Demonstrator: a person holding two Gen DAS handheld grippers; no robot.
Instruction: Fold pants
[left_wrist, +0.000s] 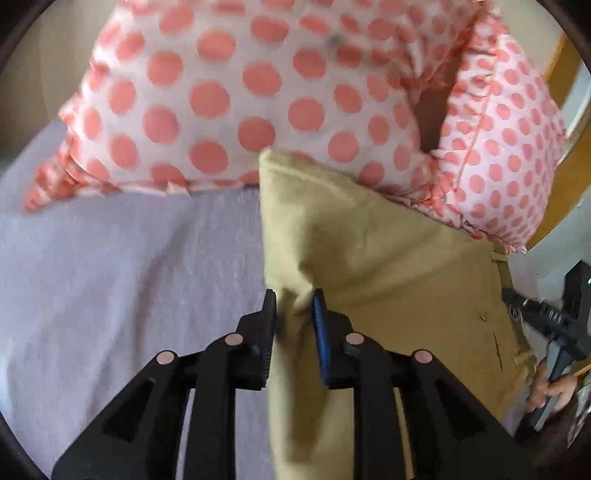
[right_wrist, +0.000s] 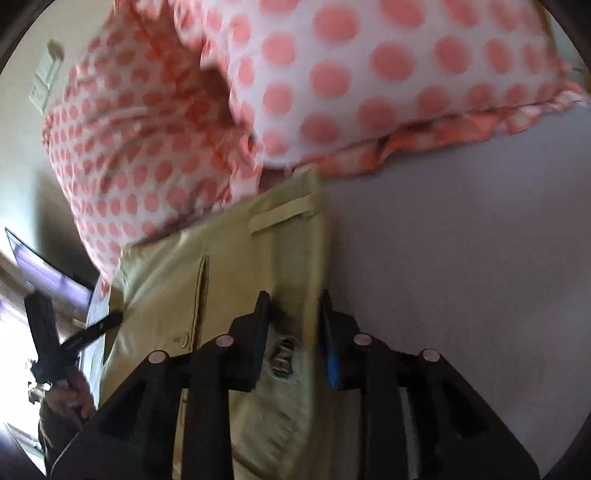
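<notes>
Pants (left_wrist: 388, 258) hang mid-fold over the bed (left_wrist: 110, 277), left tongs (left_wrist: 294, 299) and right tongs (right_wrist: 294, 301) each clamping khaki cloth; laying down and smoothing remain.

Two pillows at head of bed, white with coral-pink dots. Bigger-dotted pillow (left_wrist: 229, 92) lies across lilac bedsheet (left_wrist: 122, 280), frilled coral edge touching sheet. Smaller-dotted pillow (left_wrist: 509, 162) just beside it, dark gap between them. Wooden frame (left_wrist: 557, 62) behind smaller-dotted pillow. In right wrist view, white wall switch plate (right_wrist: 46, 75) on pale wall above pillows; screen with purple glow (right_wrist: 48, 273) at left edge, tilted.
</notes>
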